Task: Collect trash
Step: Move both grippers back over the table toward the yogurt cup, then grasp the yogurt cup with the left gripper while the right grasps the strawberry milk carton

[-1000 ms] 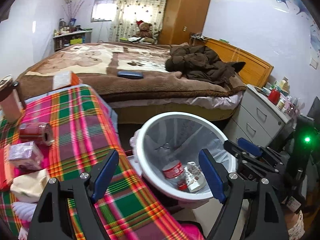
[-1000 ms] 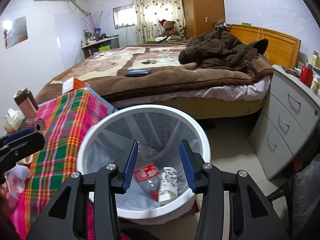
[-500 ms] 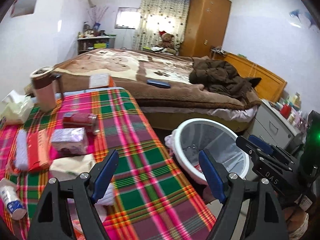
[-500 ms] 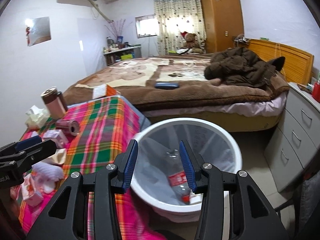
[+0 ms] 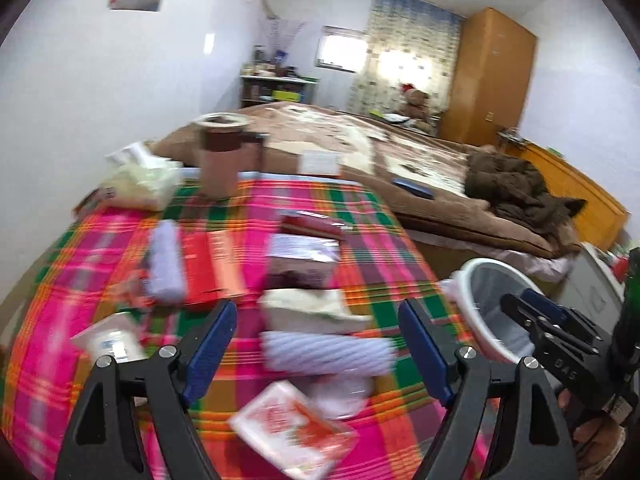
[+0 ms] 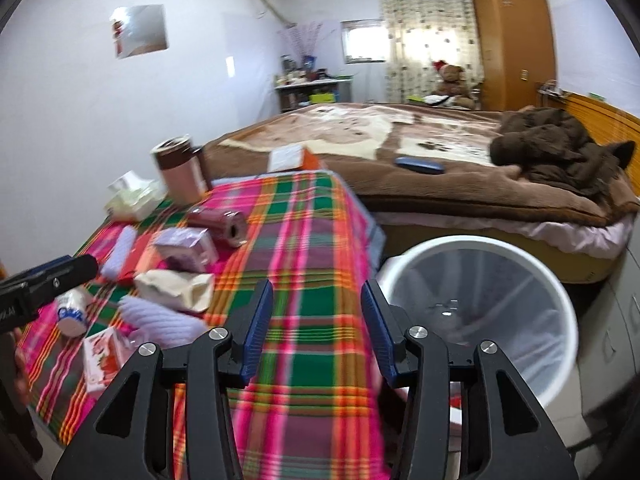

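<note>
Trash lies on a plaid-covered table [image 5: 360,216]: a crumpled cream paper bag [image 5: 312,308], a lilac ribbed roll [image 5: 324,352], a red-and-white carton [image 5: 292,428], a purple packet [image 5: 304,248] and a small white bottle [image 5: 108,340]. My left gripper [image 5: 316,344] is open and empty, above the lilac roll. My right gripper [image 6: 316,328] is open and empty, over the table's edge next to the white trash bin [image 6: 484,312]. The bin also shows in the left wrist view [image 5: 492,304].
A brown thermos [image 5: 220,156] and a tissue pack [image 5: 144,176] stand at the table's far end. A red box [image 5: 208,264] and a dark red can [image 5: 312,224] lie mid-table. A bed [image 6: 400,148] with a brown coat [image 6: 560,148] is behind; grey drawers [image 6: 628,320] at right.
Both grippers have swung left from over the bin toward the table. The left gripper now faces the trash on the cloth; the bin has slid to the right in both views.
</note>
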